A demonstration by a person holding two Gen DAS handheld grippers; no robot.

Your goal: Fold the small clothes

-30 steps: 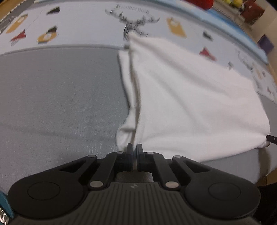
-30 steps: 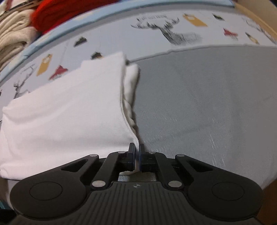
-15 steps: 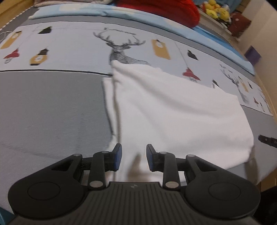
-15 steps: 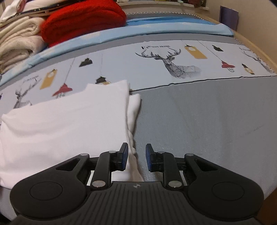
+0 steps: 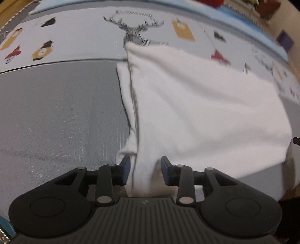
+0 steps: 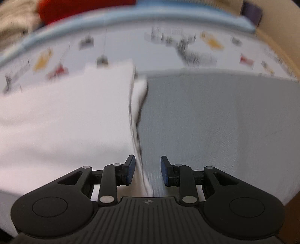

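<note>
Fold just laid: the white cloth [image 5: 196, 112] lies folded on the grey bed [image 5: 56, 112]. Left gripper [image 5: 144, 169] and right gripper [image 6: 146, 169] are opening, cloth edge loose between unpressed pads. Next, likely regrasp for another fold

Folded garment [image 5: 196, 105] lies flat on bedspread [image 5: 56, 112], far edge over printed band [image 5: 75, 37]. Lower layer juts out along both side edges. Left gripper [image 5: 145, 169] at near left corner, jaws opening, cloth between, not pinched. Right gripper [image 6: 147, 169] at near right corner, jaws opening, garment [image 6: 61, 122] edge between. Stacked textiles [image 6: 56, 9] behind, far left in right wrist view.
</note>
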